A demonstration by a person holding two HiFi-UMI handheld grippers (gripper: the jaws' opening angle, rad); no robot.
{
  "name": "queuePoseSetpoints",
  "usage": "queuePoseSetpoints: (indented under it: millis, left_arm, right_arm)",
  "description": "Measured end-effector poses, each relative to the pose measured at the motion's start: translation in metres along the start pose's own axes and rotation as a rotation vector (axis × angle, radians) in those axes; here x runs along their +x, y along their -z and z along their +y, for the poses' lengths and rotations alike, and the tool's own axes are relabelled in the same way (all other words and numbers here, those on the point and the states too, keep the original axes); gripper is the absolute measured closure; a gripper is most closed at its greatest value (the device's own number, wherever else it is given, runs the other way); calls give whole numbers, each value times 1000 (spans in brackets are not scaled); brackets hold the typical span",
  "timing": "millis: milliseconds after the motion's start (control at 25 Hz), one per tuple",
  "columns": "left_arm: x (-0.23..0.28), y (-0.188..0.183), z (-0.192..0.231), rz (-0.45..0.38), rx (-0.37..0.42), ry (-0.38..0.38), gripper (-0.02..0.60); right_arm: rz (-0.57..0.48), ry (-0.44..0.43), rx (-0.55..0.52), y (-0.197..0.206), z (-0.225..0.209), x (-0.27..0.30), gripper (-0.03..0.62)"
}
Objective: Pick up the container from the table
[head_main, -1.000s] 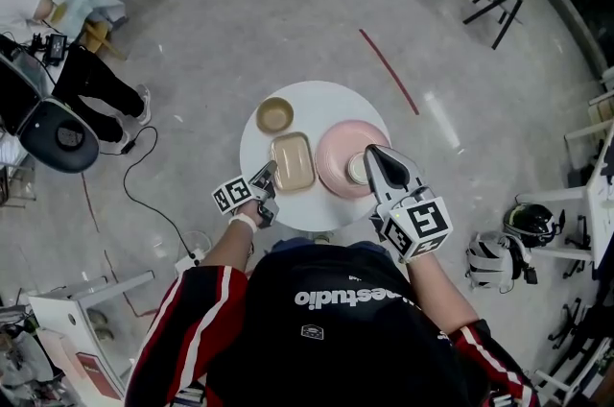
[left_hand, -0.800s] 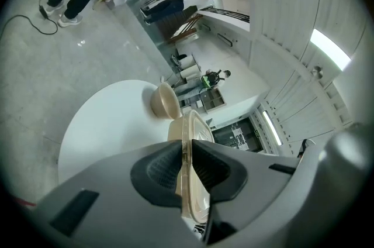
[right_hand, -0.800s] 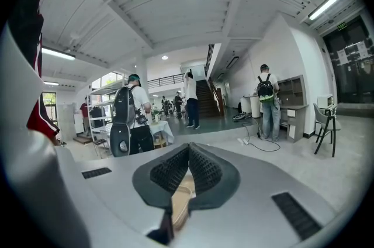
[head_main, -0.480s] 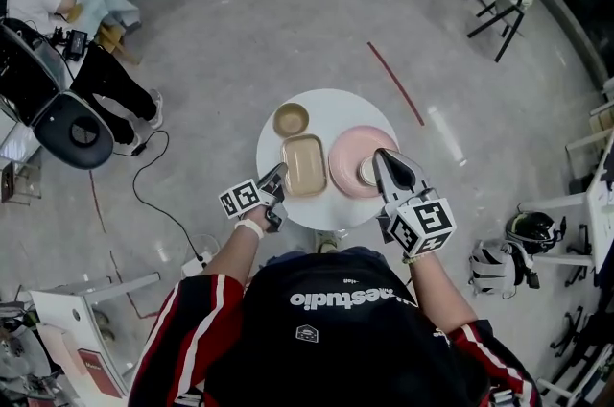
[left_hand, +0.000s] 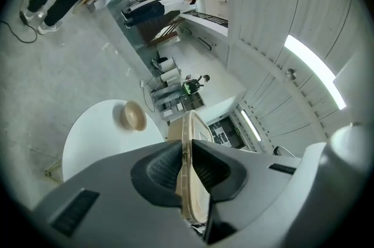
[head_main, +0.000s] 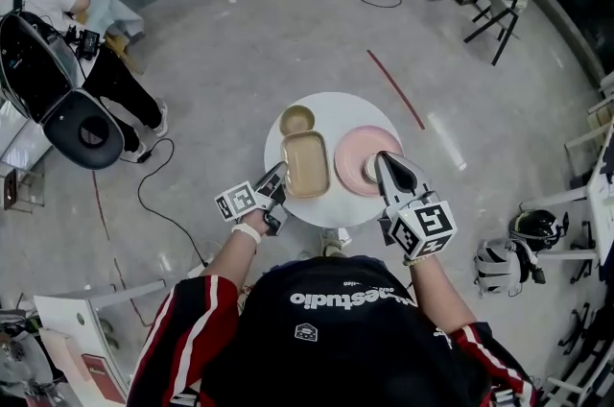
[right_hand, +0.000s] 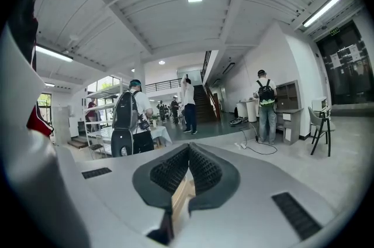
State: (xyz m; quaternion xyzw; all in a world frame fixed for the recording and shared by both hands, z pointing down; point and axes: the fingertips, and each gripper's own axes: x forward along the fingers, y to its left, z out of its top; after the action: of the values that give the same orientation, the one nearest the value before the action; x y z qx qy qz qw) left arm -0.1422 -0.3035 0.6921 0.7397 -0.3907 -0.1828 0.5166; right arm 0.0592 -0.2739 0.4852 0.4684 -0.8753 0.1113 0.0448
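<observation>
Currently listing, one of each unless noted:

- Table: round, white, carrying all the ware.
- Container: tan, rectangular, lying mid-table. Its long axis is running away from the person, its near left corner pointing at the left claw. Whether it is clearing the table yet cannot be told.
- Left claw, the nearer one: it is gripping the container's rim edge-on, pads closing on either side of the wall.
- Right claw: it is hovering over the pink plate, jaws pressing together at the tips. An unidentified tan sliver is showing lower in the gap.
- Bowl: small, tan, sitting just beyond the container.
- Small round item, kind unclear, sitting on the plate under the right claw.
- Claws: two.
</observation>
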Motion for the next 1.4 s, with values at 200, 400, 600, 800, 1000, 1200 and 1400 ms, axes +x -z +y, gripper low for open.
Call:
queuePoseSetpoints:
  millis: [200, 400, 600, 800, 1000, 1200, 1400]
  left_arm:
    - [-9, -5, -37, -20, 44, 53, 520]
    - [-20, -11, -64, -48, 121, 56, 518]
    - [-34, -12, -87, -67, 196, 67, 519]
    - [-49, -14, -114, -109, 234, 85, 519]
    - [-67, -20, -143, -133, 315, 96, 520]
    - [-82, -26, -177, -156, 387, 126, 520]
    - [-102, -30, -208, -190, 479, 150, 520]
  right_arm:
    - [-15, 1, -5, -3, 11, -8, 579]
    - [-27, -3, -13, -8, 24, -15, 579]
    - [-37, -3, -15, -7, 38, -24, 579]
    - [-45, -3, -12, -8, 47, -34, 579]
    - [-59, -3, -1, -10, 54, -40, 579]
    - [-70, -13, -1, -15, 62, -42, 579]
    - [-86, -22, -12, -21, 76, -46, 579]
